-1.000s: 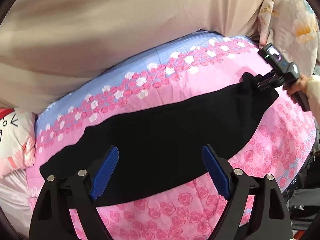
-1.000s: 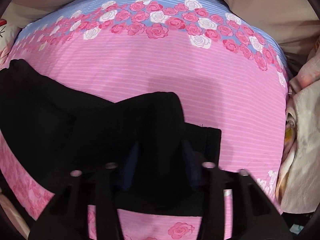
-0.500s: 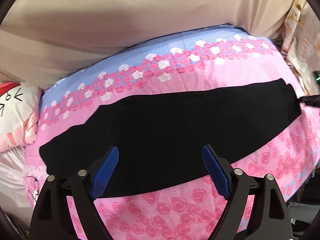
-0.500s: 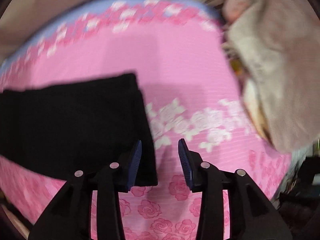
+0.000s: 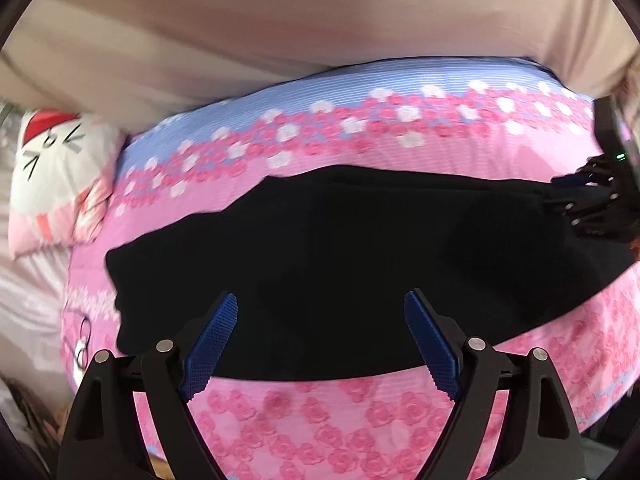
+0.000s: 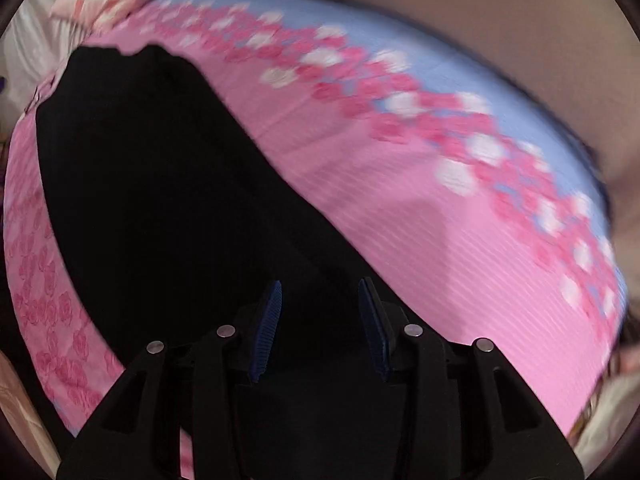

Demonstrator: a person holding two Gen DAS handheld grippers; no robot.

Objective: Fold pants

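Note:
Black pants [image 5: 360, 264] lie flat in a long strip across the pink rose-print bedspread [image 5: 360, 424]. My left gripper [image 5: 320, 296] hangs open and wide over the pants' near edge, towards their left end, with nothing between its blue pads. The right gripper's black body [image 5: 596, 200] shows at the pants' right end. In the blurred right wrist view the pants [image 6: 160, 200] run away to the upper left. My right gripper [image 6: 320, 284] hovers over their near end with its pads apart and no cloth pinched.
A white pillow with a cartoon face [image 5: 52, 168] lies left of the bedspread. A beige cover [image 5: 280, 20] rises behind the bed's blue band [image 5: 360, 80]. Pale bedding [image 6: 36, 40] sits beyond the pants' far end.
The right gripper let go of the lifted pants end and the pants now lie flat. It then swung back over that end. The left gripper drifted towards the pants' left end, still open.

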